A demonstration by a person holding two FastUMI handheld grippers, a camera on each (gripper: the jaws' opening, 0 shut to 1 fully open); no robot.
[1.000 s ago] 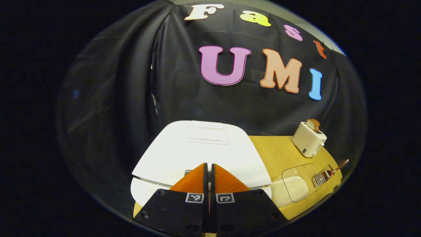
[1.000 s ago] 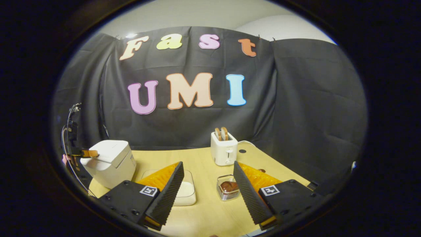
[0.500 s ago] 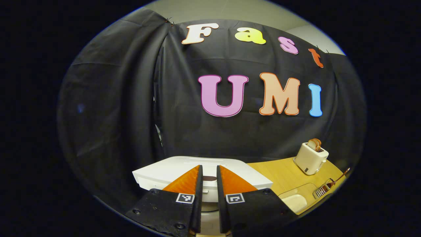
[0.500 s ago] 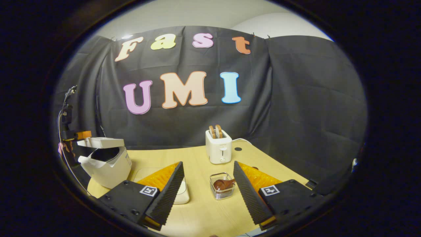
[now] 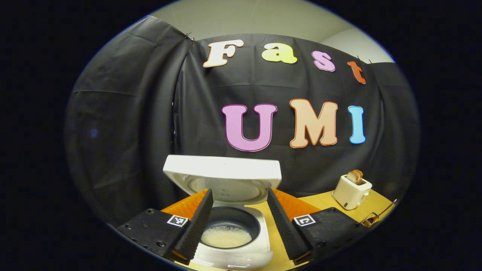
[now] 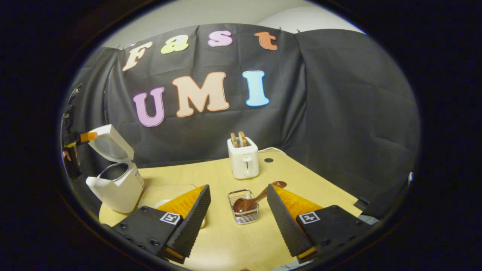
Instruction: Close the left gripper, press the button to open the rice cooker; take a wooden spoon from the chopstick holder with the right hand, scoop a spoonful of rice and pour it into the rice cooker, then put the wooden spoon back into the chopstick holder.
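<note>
1. Rice cooker [image 6: 115, 184] at the table's [image 6: 241, 241] left edge, lid [image 6: 110, 143] up; some rice sits in the pot [image 5: 229, 227].
2. Left gripper [image 5: 237, 220] jaws released, empty, over the pot.
3. Right gripper [image 6: 238, 212] jaws spread, empty, just short of the chopstick holder [image 6: 243, 207] mid-table.
4. Wooden spoon [image 6: 254, 197] leans right, bowl down. Best grip: the raised handle, clear of the wire rim, then lift straight up.

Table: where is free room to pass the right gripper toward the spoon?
Bare table lies between the right gripper and the chopstick holder; also right of the toaster. Crowded at left: rice cooker and rice container.
</note>
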